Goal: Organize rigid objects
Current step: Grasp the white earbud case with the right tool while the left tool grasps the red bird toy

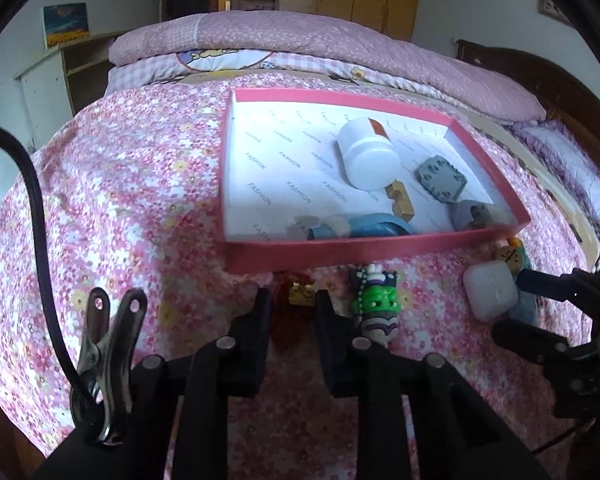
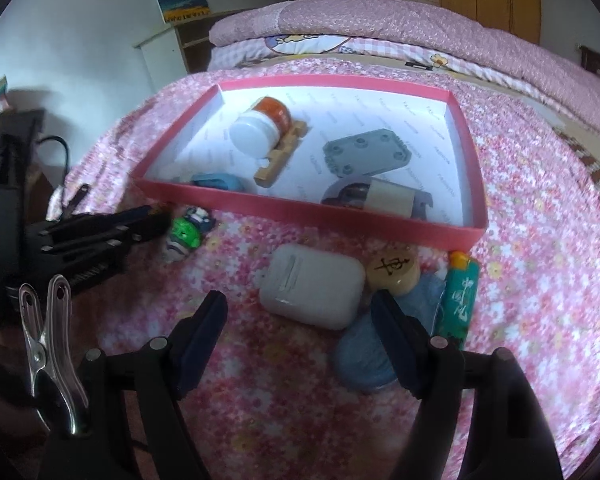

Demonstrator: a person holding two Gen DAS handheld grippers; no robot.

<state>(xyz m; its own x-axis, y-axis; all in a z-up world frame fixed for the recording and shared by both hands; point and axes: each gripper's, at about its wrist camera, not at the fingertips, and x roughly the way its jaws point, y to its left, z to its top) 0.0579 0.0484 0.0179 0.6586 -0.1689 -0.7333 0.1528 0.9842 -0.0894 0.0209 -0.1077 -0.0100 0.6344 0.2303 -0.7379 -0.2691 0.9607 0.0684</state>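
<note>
On the flowered bed cover (image 1: 132, 184), between the fingers of my left claw (image 1: 293, 300), sits a small red and yellow piece (image 1: 298, 294), translucent red with a yellow face; the pads stand close on either side, and I cannot tell whether they touch it. Just to its right lies a green-faced toy figure (image 1: 374, 306) on a bead chain. Behind them the pink tray (image 1: 340, 254) holds a white jar (image 1: 366, 156), a grey studded plate (image 1: 442, 178), a wooden block (image 1: 400, 200) and a blue piece (image 1: 364, 230).

My left wrist view alone shows the red piece. My right wrist view alone shows the jar's orange label, and a green lighter (image 2: 460, 296) beside the tray's corner. There my right claw (image 2: 300, 318) gapes wide, empty, around the near end of a white earbud case (image 2: 312, 286), with a round wooden chess piece (image 2: 394, 272) touching the case's right side.
</note>
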